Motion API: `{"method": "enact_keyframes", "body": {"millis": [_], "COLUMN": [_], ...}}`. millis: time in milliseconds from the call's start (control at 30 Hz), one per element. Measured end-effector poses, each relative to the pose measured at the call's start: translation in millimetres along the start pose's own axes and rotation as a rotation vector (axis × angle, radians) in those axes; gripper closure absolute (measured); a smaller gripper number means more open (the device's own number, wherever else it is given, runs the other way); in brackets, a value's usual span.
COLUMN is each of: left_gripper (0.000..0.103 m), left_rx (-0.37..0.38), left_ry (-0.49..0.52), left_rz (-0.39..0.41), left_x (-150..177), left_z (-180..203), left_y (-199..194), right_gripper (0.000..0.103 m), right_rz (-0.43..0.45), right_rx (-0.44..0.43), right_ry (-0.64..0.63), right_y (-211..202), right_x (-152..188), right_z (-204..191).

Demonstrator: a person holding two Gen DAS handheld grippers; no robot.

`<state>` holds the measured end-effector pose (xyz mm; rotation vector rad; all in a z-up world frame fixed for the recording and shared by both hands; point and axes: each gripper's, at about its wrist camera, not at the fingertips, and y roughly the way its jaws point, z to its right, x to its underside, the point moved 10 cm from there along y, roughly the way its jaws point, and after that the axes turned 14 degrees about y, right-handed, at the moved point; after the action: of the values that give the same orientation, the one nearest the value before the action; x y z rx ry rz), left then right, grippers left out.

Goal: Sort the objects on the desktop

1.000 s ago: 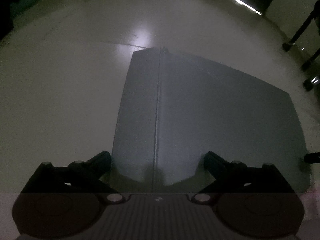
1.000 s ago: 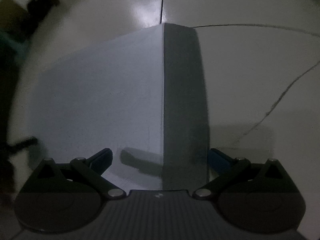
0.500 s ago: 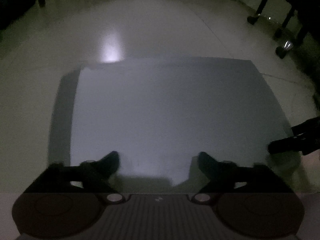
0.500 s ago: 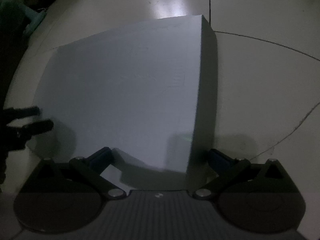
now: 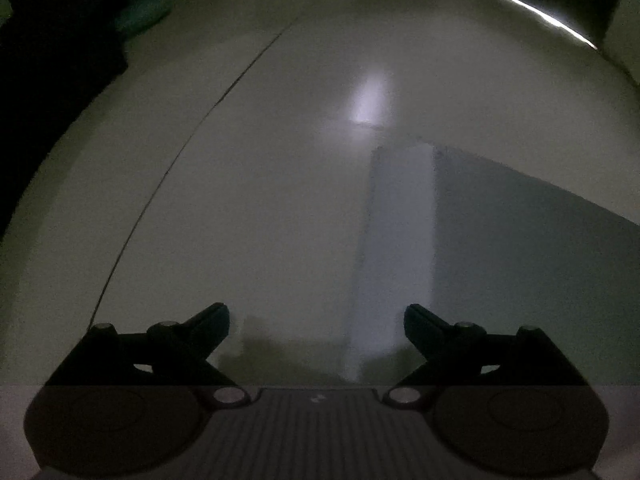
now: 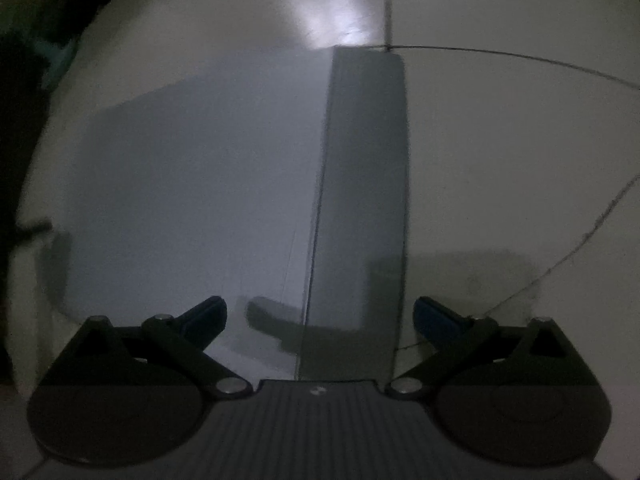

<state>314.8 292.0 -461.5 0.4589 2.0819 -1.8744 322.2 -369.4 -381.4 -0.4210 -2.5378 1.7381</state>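
A large pale grey-blue box stands on the tiled floor in dim light. In the left wrist view its top [image 5: 528,256] fills the right side and its lighter side wall [image 5: 396,248] runs down the middle. My left gripper [image 5: 316,314] hangs above the floor at the box's left edge, its jaws opening with nothing gripped between them. In the right wrist view the box top [image 6: 200,184] lies left and its darker side wall [image 6: 364,200] is in the centre. My right gripper [image 6: 320,304] hovers open over that edge, holding nothing.
Glossy floor tiles with dark joints [image 5: 188,140] surround the box, and a lamp's reflection [image 5: 370,100] shines beyond it. A green shape [image 5: 140,4] and dark furniture stand at the far left. A bright strip [image 5: 548,20] marks the far right. A crack [image 6: 576,248] crosses the floor.
The left wrist view has swung left, so the box has slid from the centre to the right side; its jaws narrowed, then widened. In the right wrist view the box's edge has returned to the centre.
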Motion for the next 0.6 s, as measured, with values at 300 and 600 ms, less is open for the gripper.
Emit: {"method": "enact_keyframes", "body": {"millis": [300, 600], "left_gripper": [0.003, 0.0], "left_rx": [0.164, 0.206], "left_ry": [-0.026, 0.107], "left_rz": [-0.03, -0.036], "left_x": [-15, -24], "left_z": [23, 65], "left_y": [10, 23], "right_gripper": [0.0, 0.0], "right_rz": [0.043, -0.006], "right_rx": [-0.006, -0.049], "right_ry": [0.019, -0.037], "right_y": [5, 12], "right_x": [-21, -21], "right_z": [-8, -23]}}
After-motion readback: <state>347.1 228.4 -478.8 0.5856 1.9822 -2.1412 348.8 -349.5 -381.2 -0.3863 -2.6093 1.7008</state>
